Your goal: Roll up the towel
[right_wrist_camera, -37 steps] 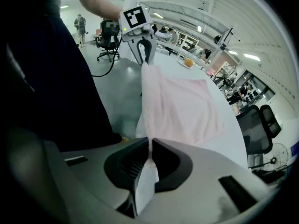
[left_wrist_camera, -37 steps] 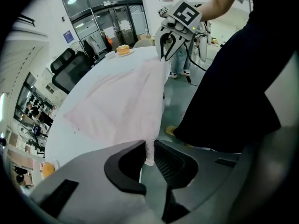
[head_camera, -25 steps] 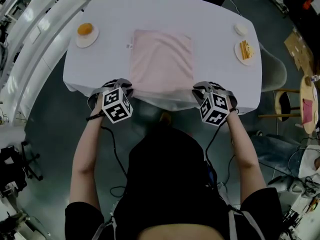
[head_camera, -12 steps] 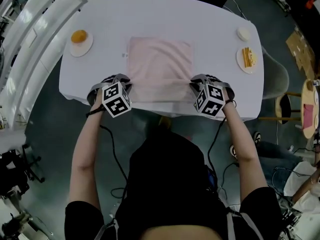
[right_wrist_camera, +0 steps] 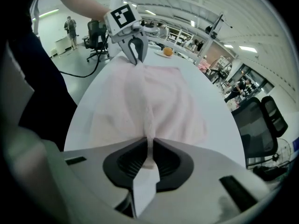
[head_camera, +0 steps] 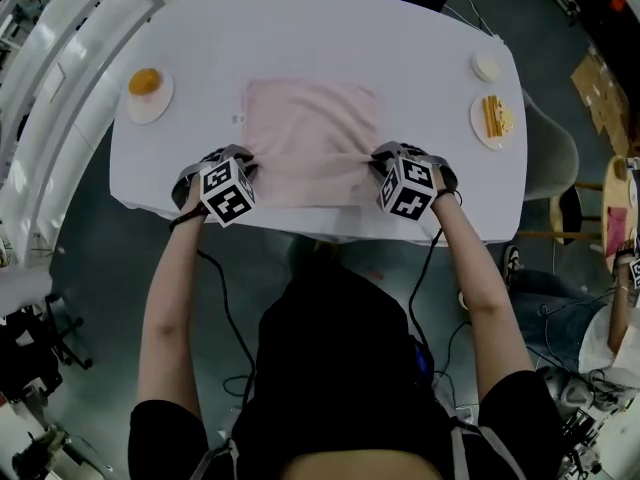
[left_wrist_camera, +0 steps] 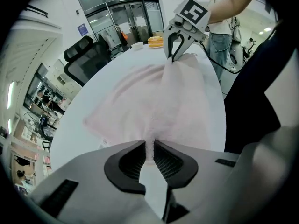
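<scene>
The towel lies on the table, in the middle toward the near edge. The left gripper is clamped on the towel's near left corner and the right gripper on its near right corner. The right jaws have just eased slightly wider, with the towel pinched between them.

The head view looks steeply down from high above, with the whole table in the frame's upper half. Each gripper view sits low and close, facing across it from opposite sides — all three views share the towel.
</scene>
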`<act>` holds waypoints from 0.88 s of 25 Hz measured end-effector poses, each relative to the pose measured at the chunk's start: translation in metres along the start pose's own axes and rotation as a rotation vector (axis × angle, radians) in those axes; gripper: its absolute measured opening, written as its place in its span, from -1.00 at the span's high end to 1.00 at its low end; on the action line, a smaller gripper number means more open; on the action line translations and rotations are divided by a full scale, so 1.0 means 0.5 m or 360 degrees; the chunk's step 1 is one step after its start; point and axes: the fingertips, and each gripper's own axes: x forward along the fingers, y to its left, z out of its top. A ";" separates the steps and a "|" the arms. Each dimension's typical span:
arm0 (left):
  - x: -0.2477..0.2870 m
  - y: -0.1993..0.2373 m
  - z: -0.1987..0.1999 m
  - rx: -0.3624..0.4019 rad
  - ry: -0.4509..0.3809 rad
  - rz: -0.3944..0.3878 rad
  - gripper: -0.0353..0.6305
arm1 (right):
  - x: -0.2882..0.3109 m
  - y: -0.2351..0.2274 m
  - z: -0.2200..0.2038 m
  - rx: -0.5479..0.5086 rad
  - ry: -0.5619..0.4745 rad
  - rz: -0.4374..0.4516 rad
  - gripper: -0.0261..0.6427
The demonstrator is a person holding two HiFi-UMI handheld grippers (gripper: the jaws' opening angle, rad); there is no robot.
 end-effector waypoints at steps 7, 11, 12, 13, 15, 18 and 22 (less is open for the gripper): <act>-0.044 0.055 -0.001 -0.0215 -0.0116 0.0132 0.35 | -0.036 -0.063 -0.004 0.0100 -0.0047 -0.0158 0.65; -0.086 0.061 -0.017 -0.0191 -0.0109 0.0186 0.34 | -0.081 -0.072 -0.011 0.0096 -0.0039 -0.0226 0.65; -0.094 0.055 -0.020 -0.0169 -0.0103 0.0189 0.34 | -0.092 -0.067 -0.012 0.0089 -0.0042 -0.0235 0.65; -0.101 0.046 -0.022 -0.0151 -0.0104 0.0187 0.34 | -0.103 -0.058 -0.012 0.0083 -0.0048 -0.0240 0.65; -0.114 0.020 -0.021 -0.0125 -0.0124 0.0176 0.34 | -0.120 -0.031 -0.010 0.0070 -0.0059 -0.0239 0.65; -0.132 -0.029 -0.020 -0.0089 -0.0161 0.0149 0.34 | -0.138 0.023 -0.002 0.0044 -0.0079 -0.0214 0.65; -0.138 -0.116 -0.023 -0.0006 -0.0182 0.0075 0.34 | -0.143 0.118 0.009 0.0004 -0.0080 -0.0080 0.25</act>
